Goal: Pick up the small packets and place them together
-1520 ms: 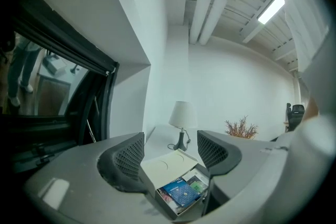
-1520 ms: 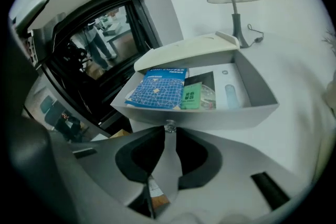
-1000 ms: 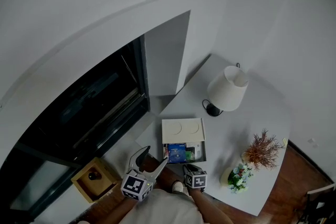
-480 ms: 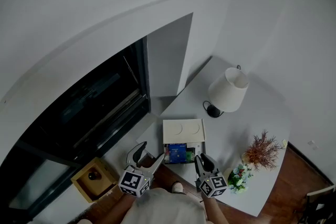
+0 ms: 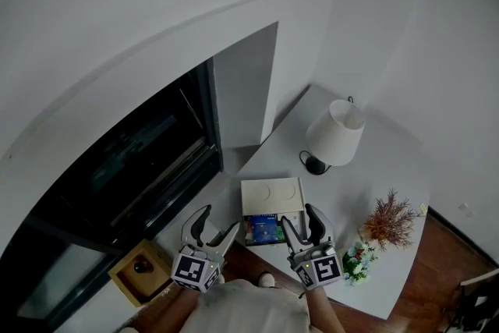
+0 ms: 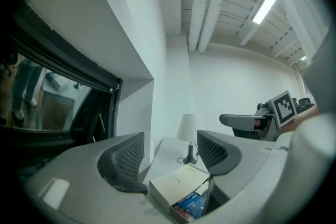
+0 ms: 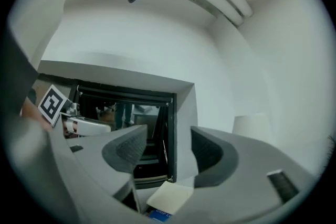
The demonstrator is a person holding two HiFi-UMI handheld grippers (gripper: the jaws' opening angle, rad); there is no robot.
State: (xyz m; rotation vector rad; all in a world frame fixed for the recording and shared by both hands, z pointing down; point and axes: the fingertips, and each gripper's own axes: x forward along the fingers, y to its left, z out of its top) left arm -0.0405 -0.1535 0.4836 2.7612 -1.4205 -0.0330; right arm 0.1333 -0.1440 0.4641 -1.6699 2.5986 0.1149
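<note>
Left hand-held gripper: jaws apart, nothing pressed between the pads; it hangs off the worktop's near edge, at 8 o'clock of the box.
Right hand-held gripper: jaws have just been opening and stand apart, with nothing between them; it sits at 5 o'clock of the box.
Box: shallow, with a cream lid covering its far part and the near strip uncovered; it rests on the white worktop between the two grippers and beyond their tips.
Small packets: lying in the uncovered near strip of the box. A blue one is plain; the others beside it are too small to tell apart.
Lamp: white shade on a dark base, at 1 o'clock of the box, well apart from it.
Dried plant: brown sprigs, at 3 o'clock of the box.
Flowers: small cluster just beside the right hand-held gripper, at its 3 o'clock.
Wooden box: dark knob on top, at 9 o'clock of the left hand-held gripper.
</note>
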